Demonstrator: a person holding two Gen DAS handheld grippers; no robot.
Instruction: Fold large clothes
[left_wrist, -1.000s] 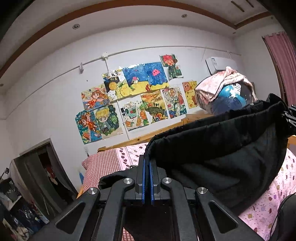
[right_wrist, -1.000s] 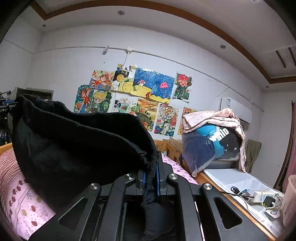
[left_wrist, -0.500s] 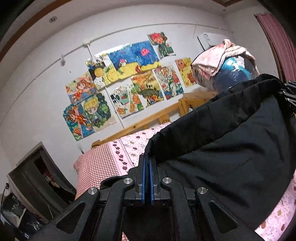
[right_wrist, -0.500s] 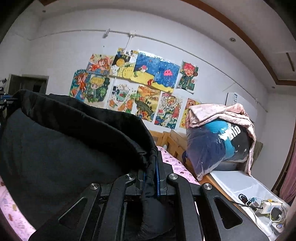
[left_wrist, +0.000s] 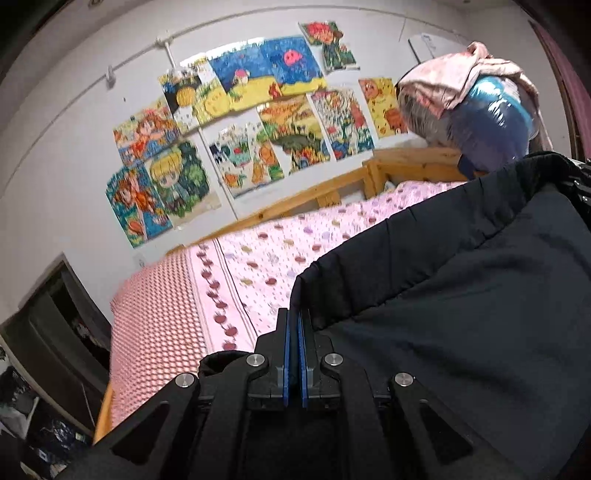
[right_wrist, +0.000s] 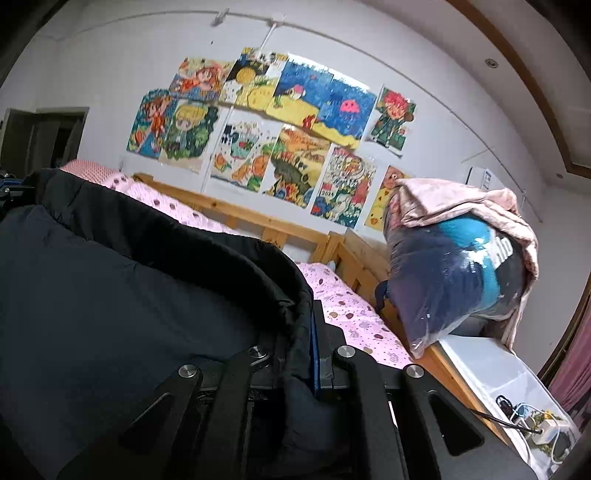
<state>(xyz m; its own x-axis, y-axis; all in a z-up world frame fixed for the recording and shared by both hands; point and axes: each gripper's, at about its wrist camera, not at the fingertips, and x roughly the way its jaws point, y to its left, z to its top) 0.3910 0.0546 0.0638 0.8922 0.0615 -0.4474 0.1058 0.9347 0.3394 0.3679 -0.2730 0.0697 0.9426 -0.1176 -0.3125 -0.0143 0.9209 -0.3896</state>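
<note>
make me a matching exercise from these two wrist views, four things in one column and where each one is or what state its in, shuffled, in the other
Things
1. black garment
2. plastic bag of bedding
3. drawings
4. left gripper

Places or states
A. stuck on the white wall
B. standing at the end of the wooden bed frame, a pink blanket draped over it
C. shut on one end of a dark hem
D. stretched between both grippers above the pink dotted sheet

Pairs: 1-D, 2-B, 3-A, 4-C
</note>
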